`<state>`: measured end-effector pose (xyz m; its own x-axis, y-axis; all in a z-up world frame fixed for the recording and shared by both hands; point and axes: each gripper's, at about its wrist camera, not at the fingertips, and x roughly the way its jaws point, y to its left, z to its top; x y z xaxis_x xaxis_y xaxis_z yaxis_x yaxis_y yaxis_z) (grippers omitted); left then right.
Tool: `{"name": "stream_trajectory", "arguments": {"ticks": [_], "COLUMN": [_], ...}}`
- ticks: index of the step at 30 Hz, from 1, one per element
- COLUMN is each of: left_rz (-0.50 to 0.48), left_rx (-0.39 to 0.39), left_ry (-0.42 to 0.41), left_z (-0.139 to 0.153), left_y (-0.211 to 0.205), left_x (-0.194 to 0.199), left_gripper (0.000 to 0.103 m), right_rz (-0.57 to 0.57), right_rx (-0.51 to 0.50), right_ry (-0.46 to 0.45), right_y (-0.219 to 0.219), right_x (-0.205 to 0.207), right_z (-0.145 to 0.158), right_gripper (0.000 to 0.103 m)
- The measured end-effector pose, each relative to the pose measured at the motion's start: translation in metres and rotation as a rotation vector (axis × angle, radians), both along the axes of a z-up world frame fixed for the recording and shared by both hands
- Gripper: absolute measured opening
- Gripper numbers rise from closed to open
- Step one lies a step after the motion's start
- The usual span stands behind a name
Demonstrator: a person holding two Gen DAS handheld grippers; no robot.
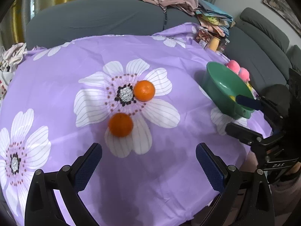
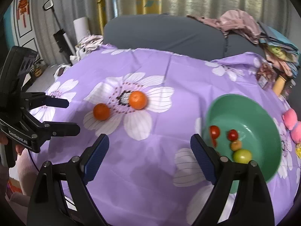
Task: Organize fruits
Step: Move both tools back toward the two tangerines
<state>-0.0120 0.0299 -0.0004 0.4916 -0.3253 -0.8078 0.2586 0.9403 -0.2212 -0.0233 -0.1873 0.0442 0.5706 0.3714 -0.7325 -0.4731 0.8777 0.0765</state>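
Note:
Two oranges lie on the purple flowered cloth: the far orange [image 1: 144,90] [image 2: 138,100] beside a flower's centre, the near orange [image 1: 120,124] [image 2: 101,111] just in front of it. A green bowl [image 1: 222,82] [image 2: 244,109] stands to the right and holds two small red fruits [image 2: 232,134], a small orange fruit [image 2: 236,145] and a green fruit [image 2: 242,155]. My left gripper [image 1: 148,160] [image 2: 73,115] is open and empty, a little short of the near orange. My right gripper [image 2: 150,146] [image 1: 232,113] is open and empty, left of the bowl's near rim.
A pink plush toy [image 1: 239,69] [image 2: 292,126] lies just behind the bowl at the cloth's right edge. A grey sofa [image 1: 94,18] runs along the far side, with piled clothes [image 2: 237,24] and clutter at the far right corner.

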Motion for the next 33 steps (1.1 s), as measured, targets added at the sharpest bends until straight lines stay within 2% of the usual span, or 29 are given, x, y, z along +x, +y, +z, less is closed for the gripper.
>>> {"name": "stream_trajectory", "arguments": {"ticks": [6, 13, 22, 33], "left_rz": [0.025, 0.027, 0.033, 0.006], "left_rx": [-0.03, -0.03, -0.045, -0.08], "left_ry": [0.022, 0.035, 0.053, 0.02], "left_z": [-0.008, -0.014, -0.021, -0.014], "left_y": [0.013, 0.018, 0.021, 0.024], "left_x": [0.0, 0.004, 0.006, 0.008], "left_gripper": [0.099, 0.099, 0.099, 0.099], "right_rz": [0.071, 0.099, 0.11, 0.097], "right_rx": [-0.008, -0.021, -0.032, -0.046], "right_ry": [0.035, 0.062, 0.083, 0.107], "right_y": [0.025, 0.04, 0.049, 0.055], "right_x": [0.001, 0.005, 0.01, 0.013], "right_z": [-0.01, -0.018, -0.023, -0.028], "right_gripper": [0.089, 0.089, 0.089, 0.089]}}
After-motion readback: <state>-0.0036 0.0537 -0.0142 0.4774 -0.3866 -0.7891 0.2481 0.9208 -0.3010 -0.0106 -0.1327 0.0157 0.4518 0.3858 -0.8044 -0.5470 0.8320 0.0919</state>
